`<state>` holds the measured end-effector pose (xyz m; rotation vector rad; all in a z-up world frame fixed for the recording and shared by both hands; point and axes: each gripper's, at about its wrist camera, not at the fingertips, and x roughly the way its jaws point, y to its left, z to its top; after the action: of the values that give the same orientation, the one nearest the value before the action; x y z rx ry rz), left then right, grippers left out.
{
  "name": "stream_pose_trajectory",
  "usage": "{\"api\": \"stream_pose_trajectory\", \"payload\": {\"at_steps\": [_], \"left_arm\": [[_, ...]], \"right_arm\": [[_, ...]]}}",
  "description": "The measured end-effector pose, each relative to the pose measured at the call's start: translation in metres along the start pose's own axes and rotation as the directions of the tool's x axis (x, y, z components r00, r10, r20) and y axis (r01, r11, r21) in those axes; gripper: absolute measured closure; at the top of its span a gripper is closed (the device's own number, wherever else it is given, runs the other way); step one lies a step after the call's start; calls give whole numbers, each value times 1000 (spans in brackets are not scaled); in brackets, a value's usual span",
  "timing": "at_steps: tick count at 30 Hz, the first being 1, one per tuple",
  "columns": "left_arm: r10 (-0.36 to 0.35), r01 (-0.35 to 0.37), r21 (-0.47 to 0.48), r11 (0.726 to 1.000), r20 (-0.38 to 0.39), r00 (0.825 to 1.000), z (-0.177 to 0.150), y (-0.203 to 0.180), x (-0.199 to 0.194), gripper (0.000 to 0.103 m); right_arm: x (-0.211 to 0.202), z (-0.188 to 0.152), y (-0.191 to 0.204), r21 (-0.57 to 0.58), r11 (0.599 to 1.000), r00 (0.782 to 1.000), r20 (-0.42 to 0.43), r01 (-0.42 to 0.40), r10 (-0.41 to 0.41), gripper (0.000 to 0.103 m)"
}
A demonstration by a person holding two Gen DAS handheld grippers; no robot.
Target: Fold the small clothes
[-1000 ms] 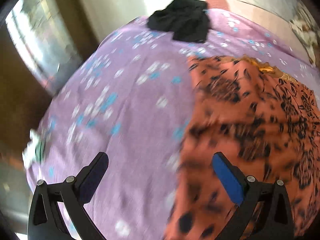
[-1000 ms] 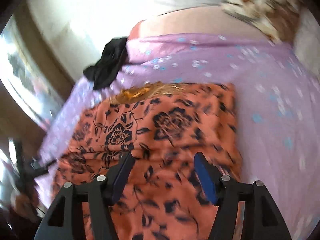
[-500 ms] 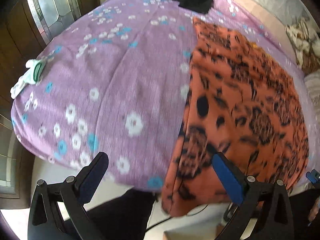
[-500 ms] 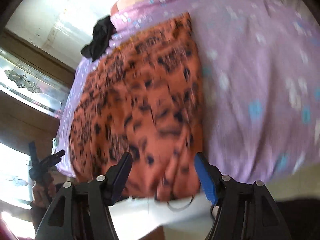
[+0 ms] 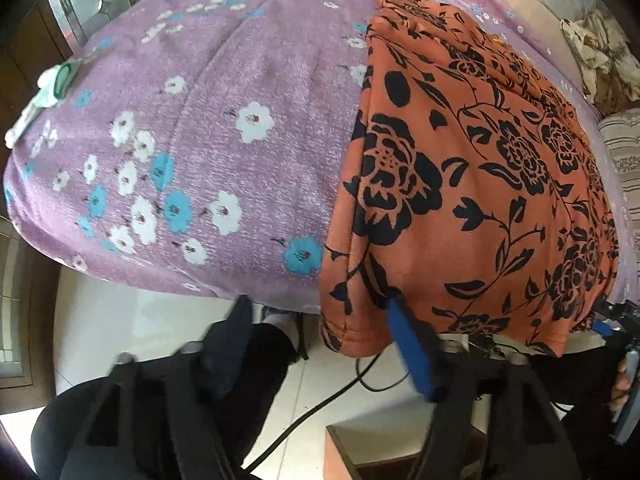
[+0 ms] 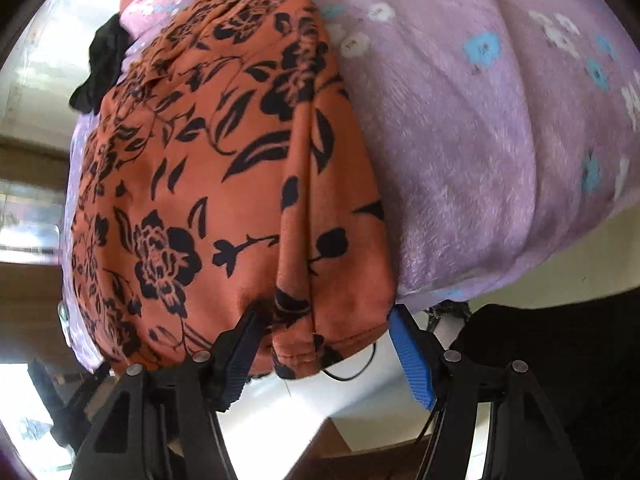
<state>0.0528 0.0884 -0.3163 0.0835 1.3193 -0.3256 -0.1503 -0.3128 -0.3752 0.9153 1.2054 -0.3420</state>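
An orange garment with black flowers [image 5: 472, 184] lies spread on the purple flowered bed sheet [image 5: 224, 92], its near hem hanging over the bed's edge. My left gripper [image 5: 320, 346] points down at the garment's near left corner. Its jaws are closing, the corner hangs between them, and the pads do not press on it. My right gripper [image 6: 324, 354] straddles the near right corner of the orange garment [image 6: 224, 184]; its jaws stand apart, with the dark finger [image 6: 240, 348] against the hem. In the left wrist view, the right gripper [image 5: 616, 320] shows at the hem's far right.
A black garment [image 6: 100, 68] is bunched at the bed's far end. A white and green item [image 5: 52, 88] lies on the sheet's left edge. Patterned pillow [image 5: 600, 52] at the right. Below the edge: pale floor, a black cable [image 5: 344, 388], a brown box [image 5: 360, 452], a person's dark-clothed legs [image 5: 256, 364].
Both grippers have drawn back from over the bed to its near edge and tipped downward. The left jaws have narrowed. The garment's hem corners now sit between the fingers.
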Motion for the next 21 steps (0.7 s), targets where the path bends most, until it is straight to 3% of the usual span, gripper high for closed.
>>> {"api": "stream_pose_trajectory", "payload": {"at_steps": [3, 5, 6, 7, 9, 12, 15, 19, 20, 21], "left_arm": [[-4, 5, 30, 1000, -20, 1000, 0, 0, 8, 24], [-17, 18, 27, 999, -13, 1000, 0, 0, 11, 25], [-36, 36, 28, 999, -2, 999, 0, -2, 10, 36], [-62, 61, 32, 998, 6, 998, -1, -3, 8, 45], [-89, 89, 33, 996, -2, 996, -1, -6, 12, 83], [-94, 94, 11, 995, -4, 996, 0, -4, 15, 93], [-133, 133, -6, 991, 4, 991, -3, 8, 10, 95], [-90, 91, -12, 996, 16, 996, -1, 15, -1, 94], [-56, 56, -21, 998, 24, 998, -1, 18, -2, 85], [-36, 36, -27, 999, 26, 999, 2, 15, 0, 57]], "right_arm": [[-2, -5, -1, -31, 999, 1000, 18, -24, 25, 48], [-5, -10, -2, -55, 998, 1000, 18, -21, 22, 67], [-6, -12, -1, -73, 997, 1000, 18, -15, 17, 72], [-9, -15, 0, -93, 996, 1000, 23, -9, 11, 84], [-15, -23, 4, -120, 993, 999, 40, -6, 11, 92], [-25, -27, 4, -124, 992, 998, 50, -25, 32, 94], [-38, -30, 1, -102, 989, 992, 55, -108, 114, 95], [-55, -29, -4, -96, 982, 983, 69, -162, 169, 95], [-56, -26, -3, -94, 980, 981, 71, -173, 180, 95], [-57, -20, -5, -93, 979, 980, 69, -181, 188, 95]]}}
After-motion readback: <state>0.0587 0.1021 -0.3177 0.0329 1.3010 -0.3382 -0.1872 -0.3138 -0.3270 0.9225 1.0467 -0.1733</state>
